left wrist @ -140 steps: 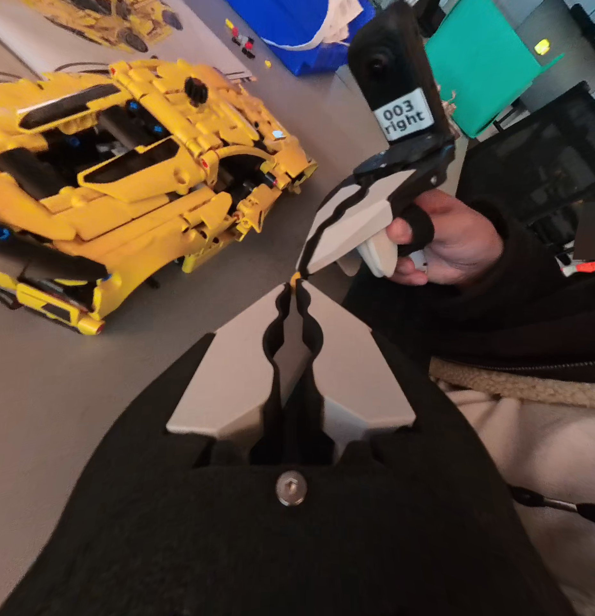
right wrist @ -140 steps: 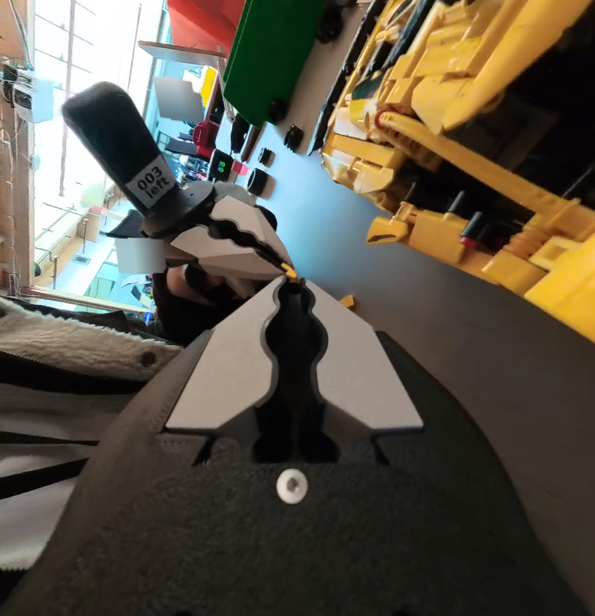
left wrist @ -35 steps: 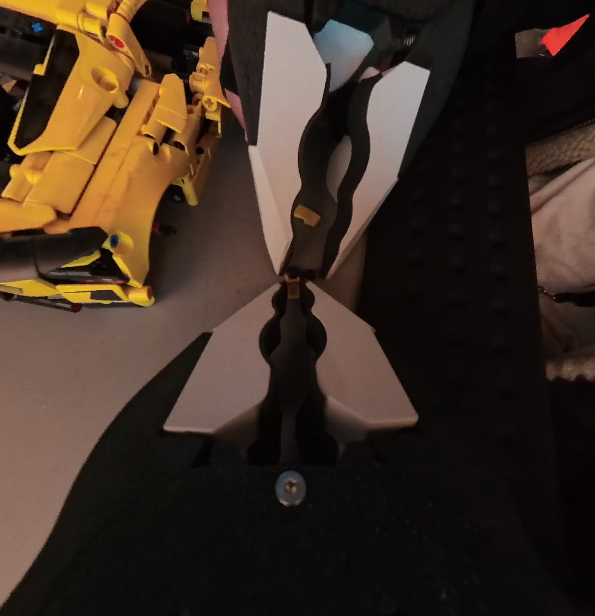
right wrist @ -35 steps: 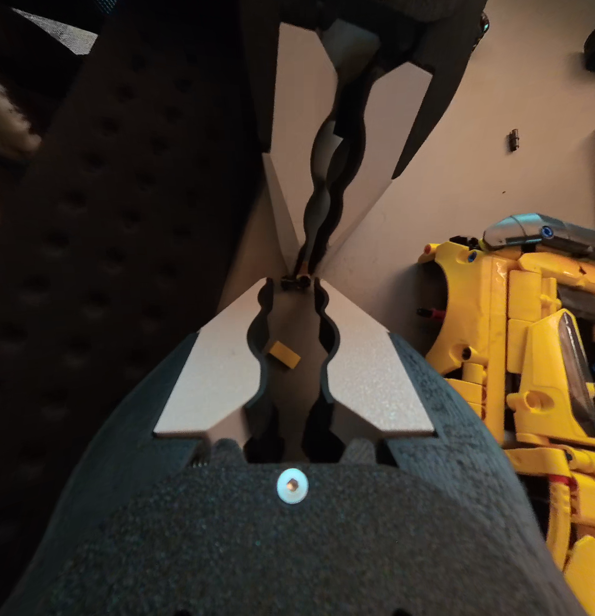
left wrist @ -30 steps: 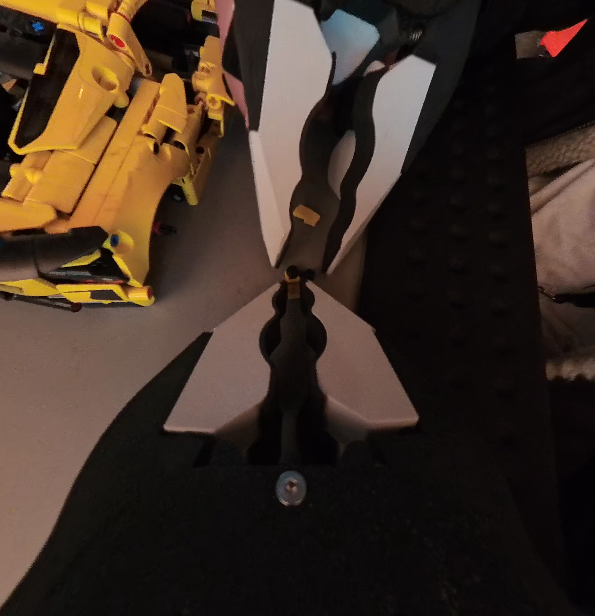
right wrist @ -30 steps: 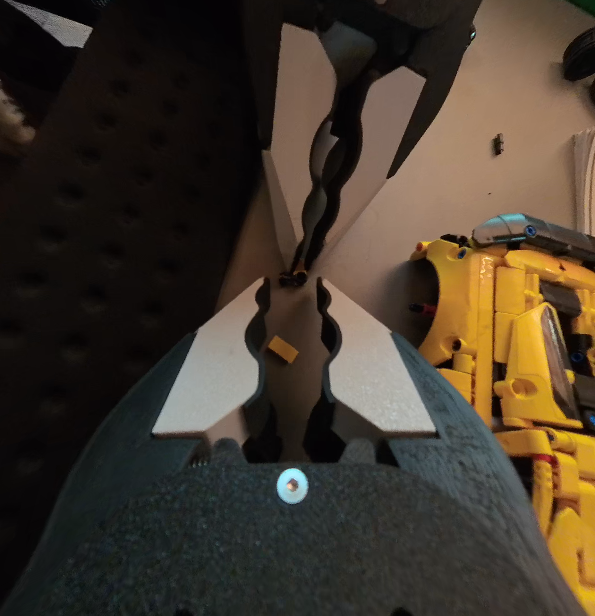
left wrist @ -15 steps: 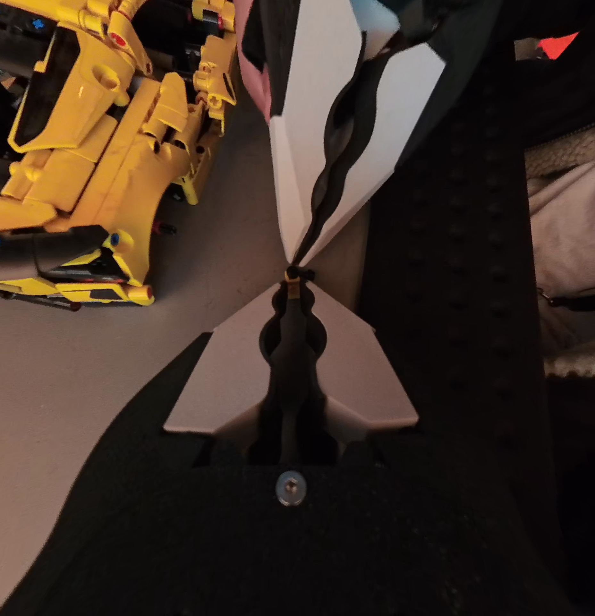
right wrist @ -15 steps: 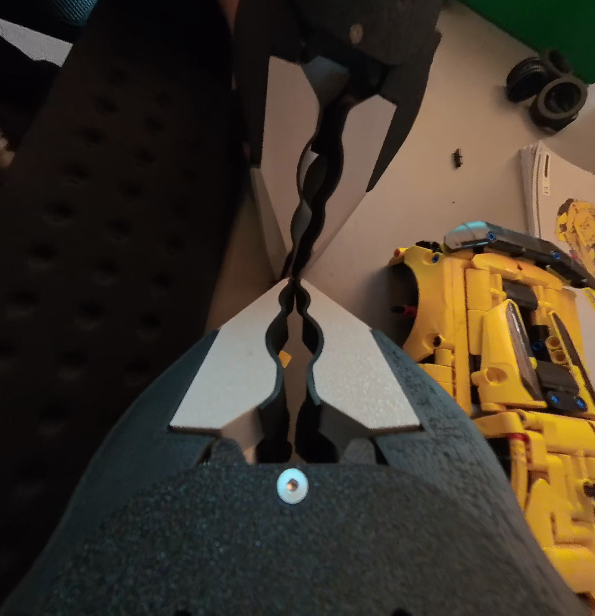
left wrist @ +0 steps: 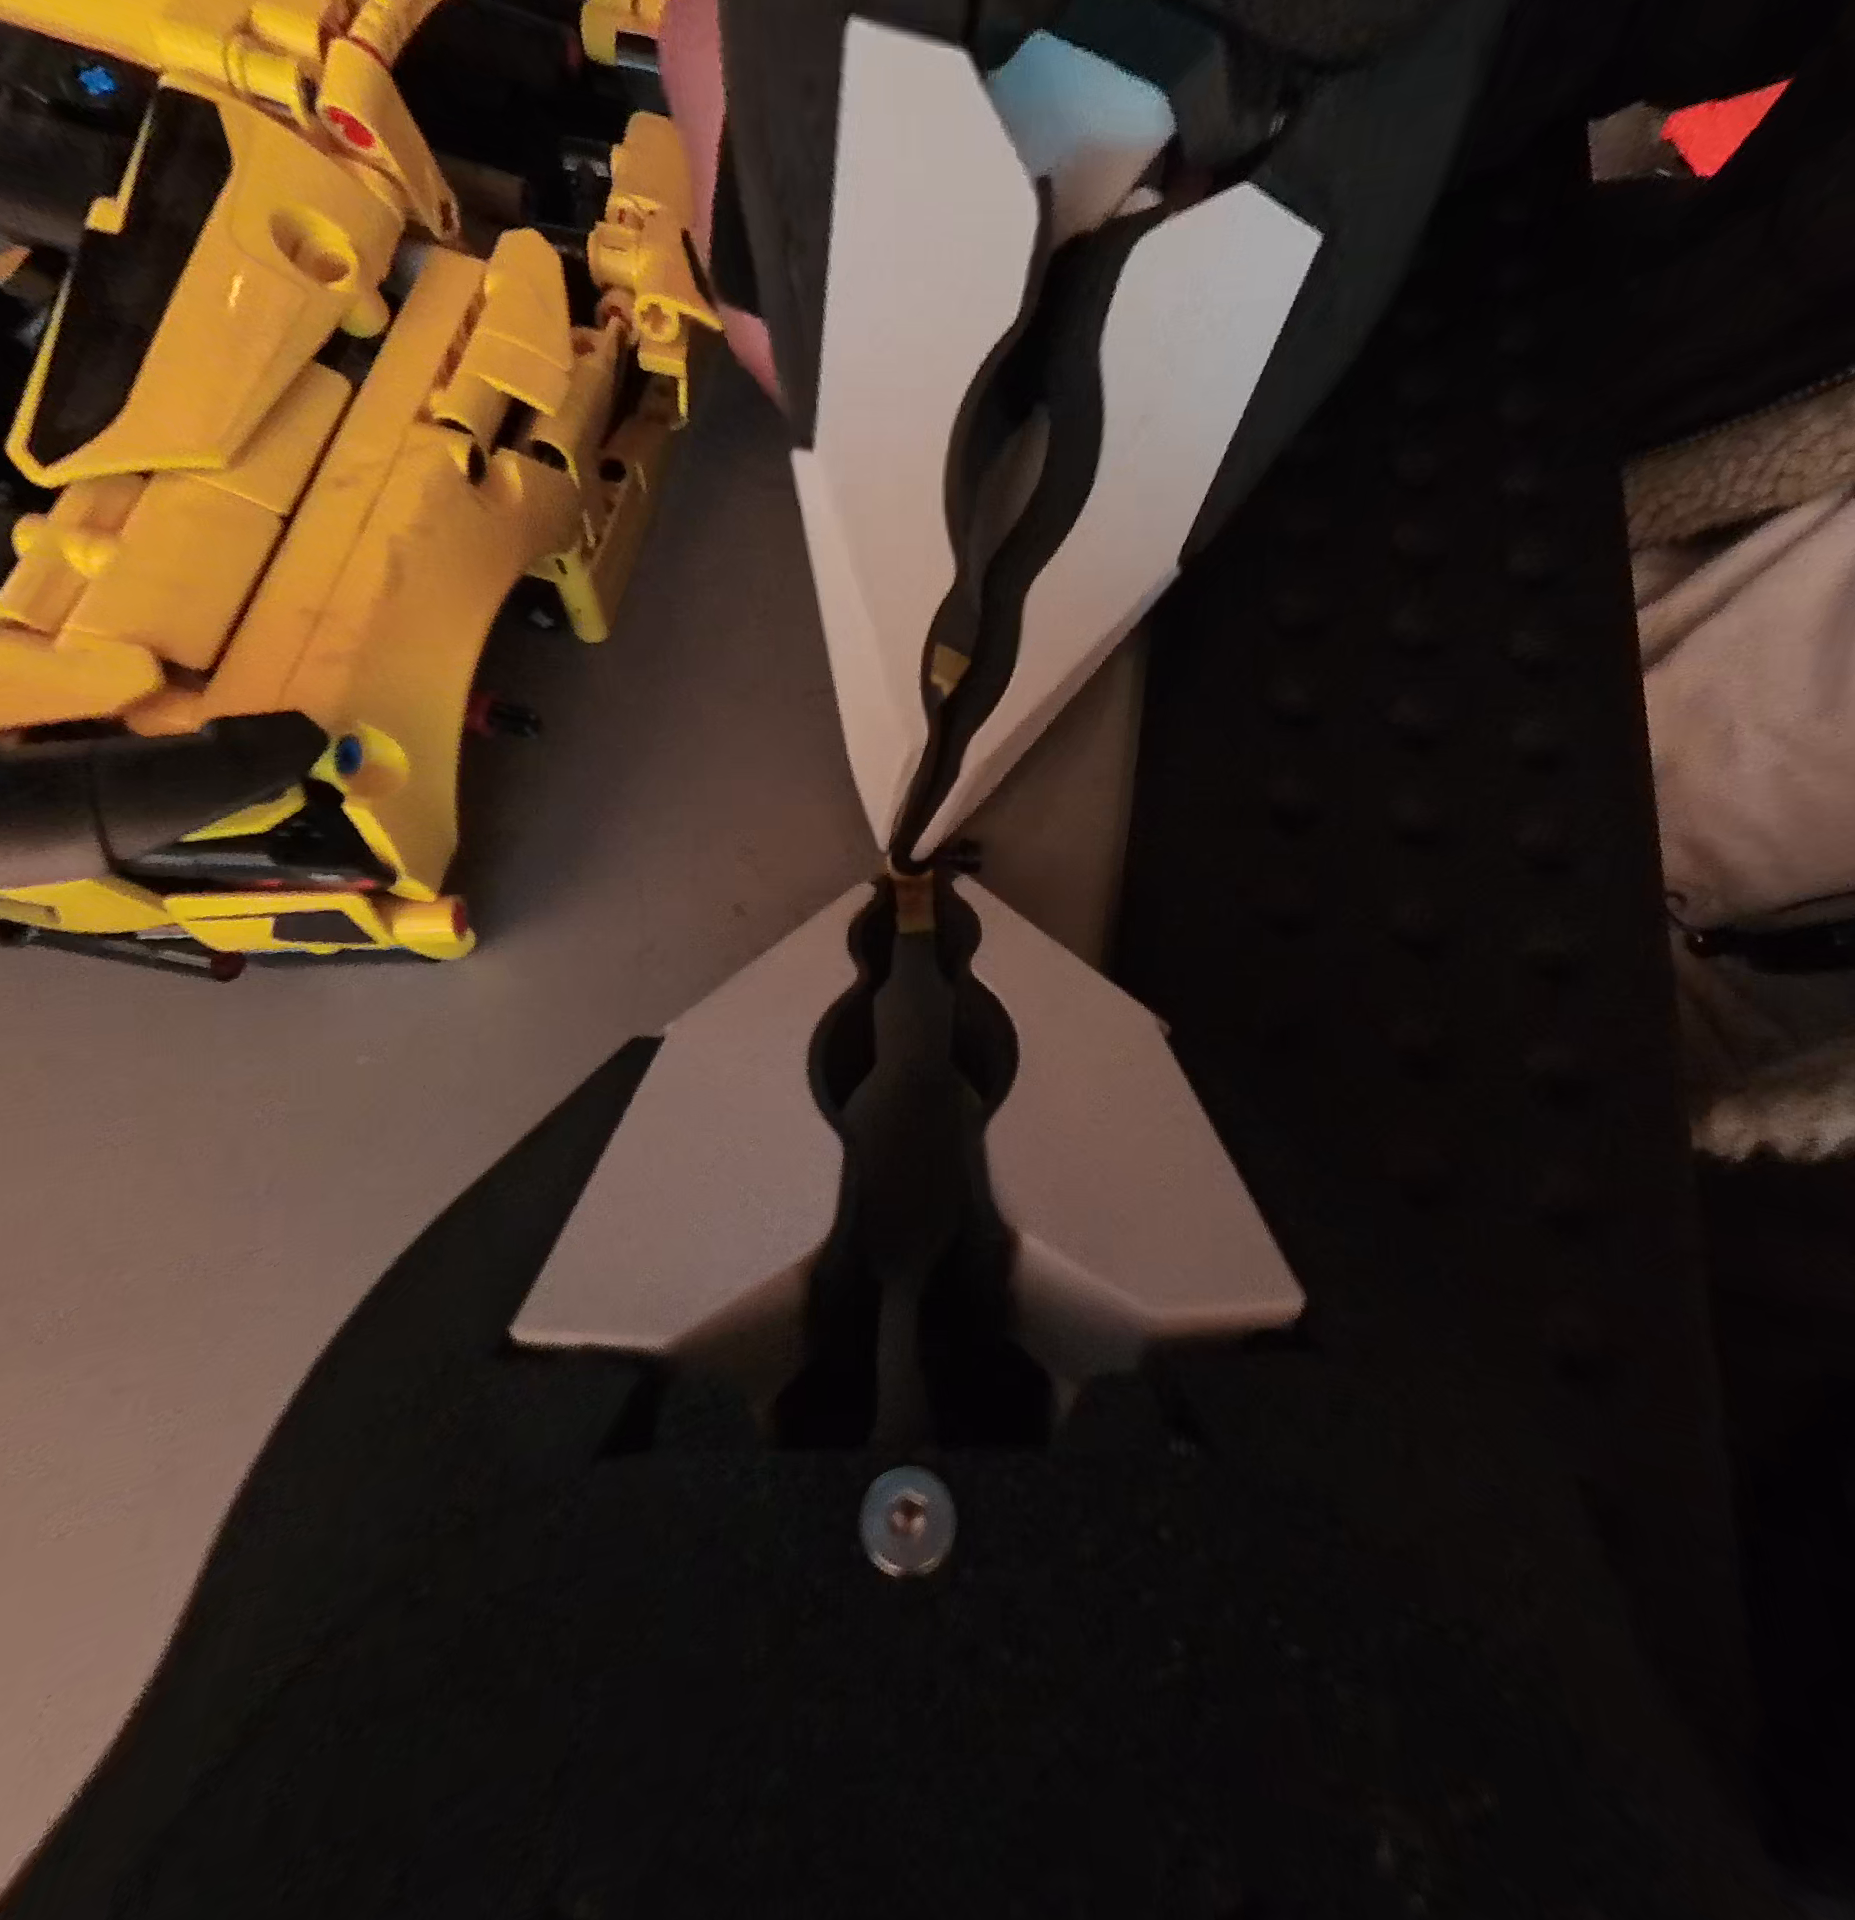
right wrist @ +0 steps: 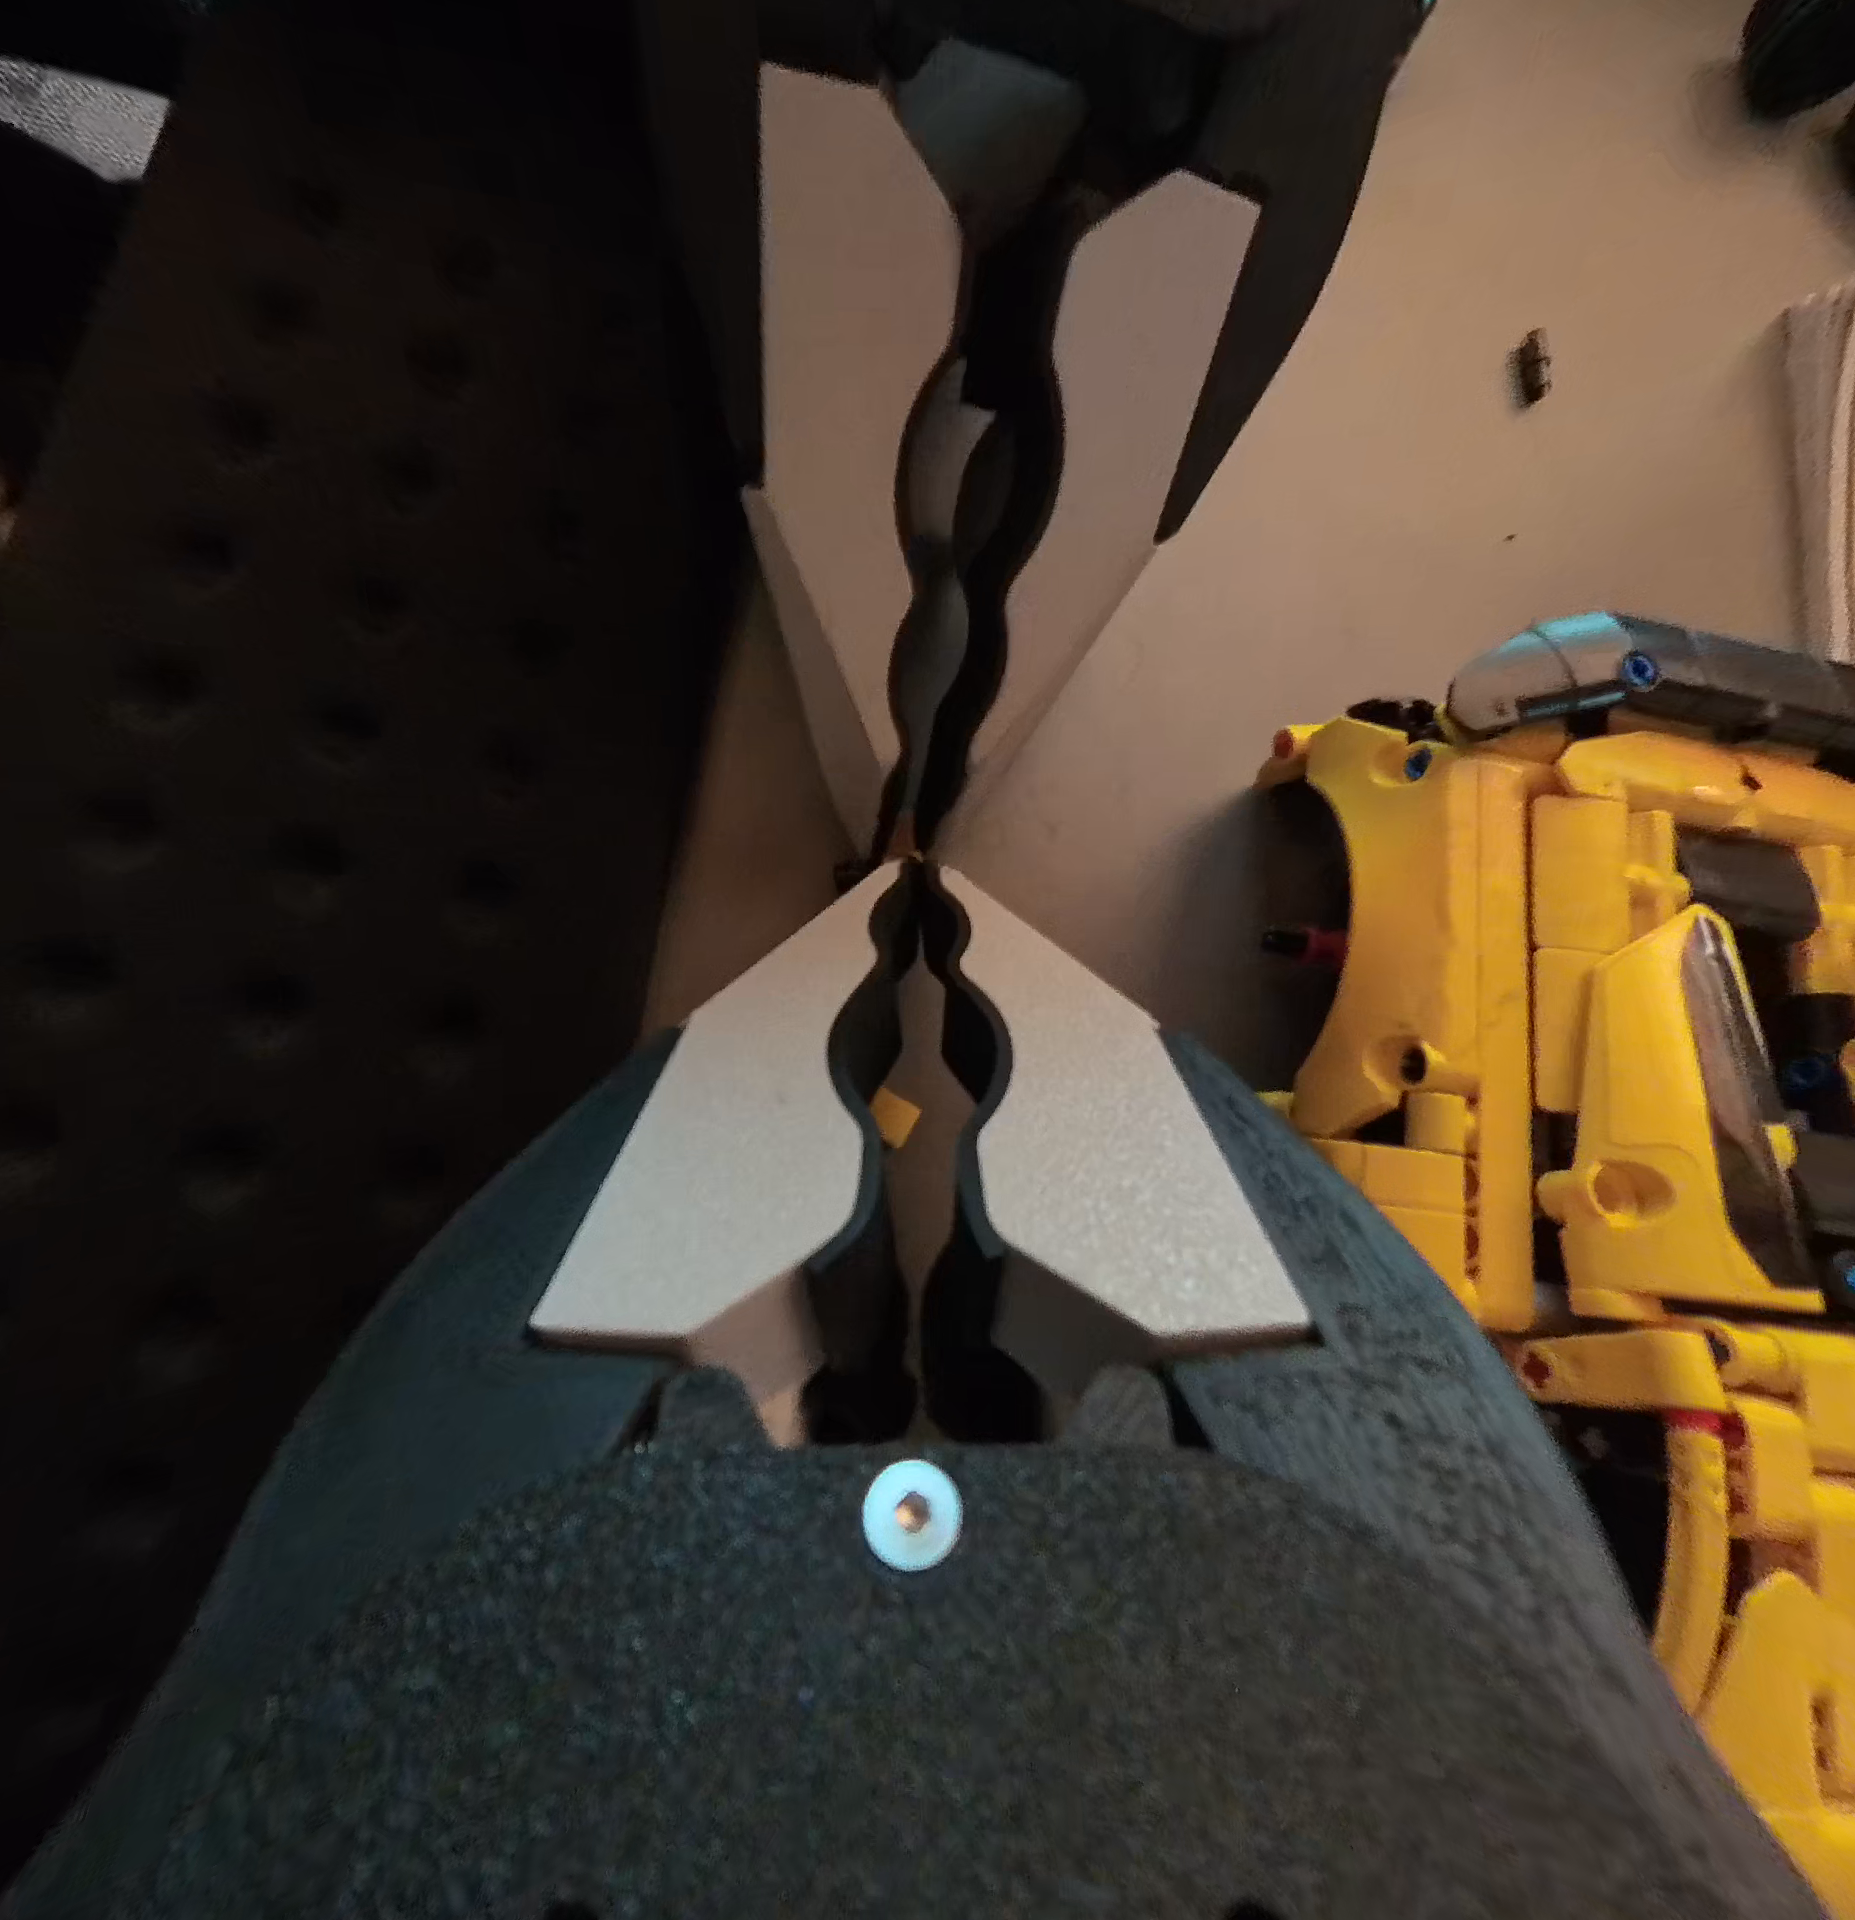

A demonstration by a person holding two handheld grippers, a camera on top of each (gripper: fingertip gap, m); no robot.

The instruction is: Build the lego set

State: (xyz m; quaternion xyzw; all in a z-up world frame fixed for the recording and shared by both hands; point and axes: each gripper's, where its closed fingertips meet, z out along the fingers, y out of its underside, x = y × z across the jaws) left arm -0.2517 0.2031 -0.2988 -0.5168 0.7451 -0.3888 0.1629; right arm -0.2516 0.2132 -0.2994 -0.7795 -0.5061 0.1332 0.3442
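Observation:
My left gripper (left wrist: 912, 888) is shut on a small yellow piece (left wrist: 912, 906) at its tips. My right gripper (left wrist: 915, 850) points at it from the opposite side, tip to tip. Its jaws are shut on a small black pin (left wrist: 962, 854) that sticks out sideways where the tips meet. In the right wrist view my right gripper (right wrist: 915, 878) meets the left gripper (right wrist: 910, 836), with the pin's end (right wrist: 850, 868) showing to the left. The large yellow lego car (left wrist: 279, 468) lies on the grey table (left wrist: 175, 1143) beside both grippers; it also shows in the right wrist view (right wrist: 1577, 1039).
A loose yellow tile (right wrist: 897, 1120) lies on the table under the grippers. A small dark piece (right wrist: 1529, 364) lies beyond the car, a paper booklet (right wrist: 1837, 468) at the right edge, black tyres (right wrist: 1816, 52) at the top right. The person's clothing (left wrist: 1754, 675) fills the side. Less than 4 cm separates the two grippers' tips. It is some 4 centimeters from my right tips to the loose yellow tile (right wrist: 897, 1120).
A second ago the right gripper's jaws stood open around the pin at the left gripper's tips; they have since closed on it. The left gripper has kept its hold and barely moved.

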